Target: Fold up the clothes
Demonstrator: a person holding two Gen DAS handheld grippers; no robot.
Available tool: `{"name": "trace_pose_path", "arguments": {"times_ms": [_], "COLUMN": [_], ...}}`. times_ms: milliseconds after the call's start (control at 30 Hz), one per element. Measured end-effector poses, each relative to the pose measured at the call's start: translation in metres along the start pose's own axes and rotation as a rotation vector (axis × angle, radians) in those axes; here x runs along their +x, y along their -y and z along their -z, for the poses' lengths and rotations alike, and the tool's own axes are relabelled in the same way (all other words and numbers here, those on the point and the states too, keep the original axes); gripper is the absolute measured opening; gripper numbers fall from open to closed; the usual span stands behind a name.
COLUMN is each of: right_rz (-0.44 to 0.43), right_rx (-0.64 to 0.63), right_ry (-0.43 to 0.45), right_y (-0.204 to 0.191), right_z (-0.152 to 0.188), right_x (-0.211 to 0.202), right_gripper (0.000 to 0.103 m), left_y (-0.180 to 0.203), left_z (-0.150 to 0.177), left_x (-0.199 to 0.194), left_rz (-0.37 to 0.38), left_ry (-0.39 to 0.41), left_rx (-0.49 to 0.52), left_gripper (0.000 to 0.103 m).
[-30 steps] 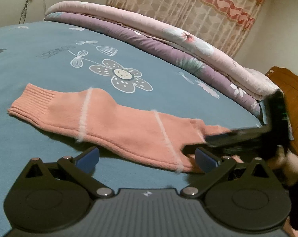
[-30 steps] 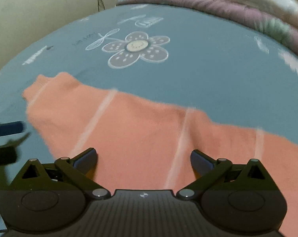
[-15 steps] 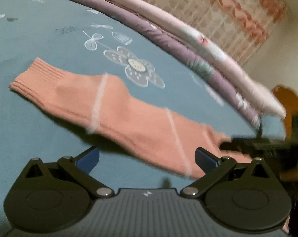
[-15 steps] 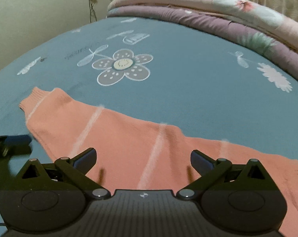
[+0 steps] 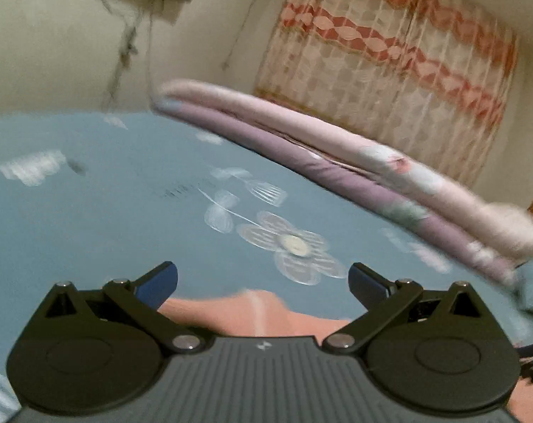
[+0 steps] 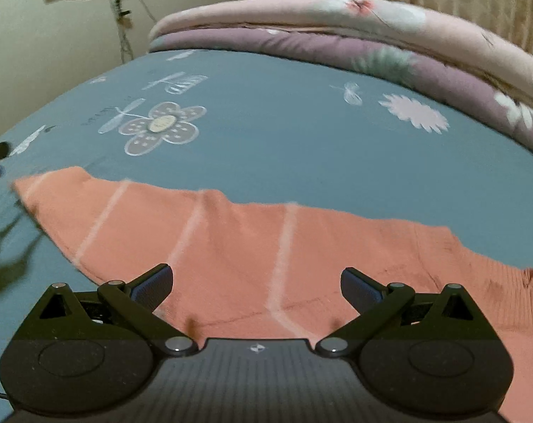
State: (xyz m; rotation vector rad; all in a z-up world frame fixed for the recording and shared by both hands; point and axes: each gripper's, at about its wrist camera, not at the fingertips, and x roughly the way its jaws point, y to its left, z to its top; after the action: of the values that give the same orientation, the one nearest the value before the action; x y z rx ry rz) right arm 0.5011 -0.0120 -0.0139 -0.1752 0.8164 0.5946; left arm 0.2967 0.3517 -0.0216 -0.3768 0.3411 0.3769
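Garment [image 6: 252, 246]: salmon-orange w/ thin pale stripes. Sheet [image 6: 284, 141]: teal-blue w/ white flower prints. Quilts [image 6: 337, 31]: pink & purple florals. Curtain [image 5: 389, 70]: cream w/ red wavy bands.

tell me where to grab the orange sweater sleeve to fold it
Pinch the narrow cuff end of the orange sweater sleeve, coming from the left with the left gripper. The sleeve lies flat and tapers there, so that free end should lift and fold over easily.
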Motion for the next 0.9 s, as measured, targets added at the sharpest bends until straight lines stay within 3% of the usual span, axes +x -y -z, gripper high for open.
{"name": "trace_pose_path", "arguments": {"times_ms": [67, 133, 367, 500, 667, 733, 833, 900], "right_rz": [-0.003, -0.006, -0.02, -0.017, -0.009, -0.015, -0.031, -0.044], "right_rx": [0.008, 0.003, -0.03, -0.047, -0.056, -0.055, -0.067, -0.088], "right_ry": [-0.013, -0.025, -0.053, -0.07, -0.114, -0.122, -0.116, -0.105], "right_y": [0.004, 0.003, -0.007, -0.004, 0.001, -0.002, -0.009, -0.014], "right_z": [0.004, 0.007, 0.019, 0.025, 0.033, 0.034, 0.032, 0.03], "right_x": [0.003, 0.006, 0.008, 0.005, 0.015, 0.02, 0.021, 0.018], "right_gripper": [0.103, 0.103, 0.103, 0.103, 0.103, 0.103, 0.103, 0.103], "left_y": [0.003, 0.011, 0.06, 0.064, 0.037, 0.019, -0.013, -0.03], "left_z": [-0.004, -0.009, -0.003, 0.004, 0.019, 0.025, 0.033, 0.036], "left_x": [-0.011, -0.012, 0.045, 0.039, 0.013, 0.023, 0.058, 0.071], "left_rz": [-0.058, -0.051, 0.237, 0.222, 0.214, 0.195, 0.216, 0.232], "left_ry": [0.011, -0.012, -0.195, -0.247, -0.287, -0.299, -0.323, -0.282], "left_rx": [0.05, 0.088, 0.11, 0.075, 0.12, 0.084, -0.097, -0.204], "left_gripper": [0.102, 0.102, 0.102, 0.102, 0.102, 0.102, 0.102, 0.102]}}
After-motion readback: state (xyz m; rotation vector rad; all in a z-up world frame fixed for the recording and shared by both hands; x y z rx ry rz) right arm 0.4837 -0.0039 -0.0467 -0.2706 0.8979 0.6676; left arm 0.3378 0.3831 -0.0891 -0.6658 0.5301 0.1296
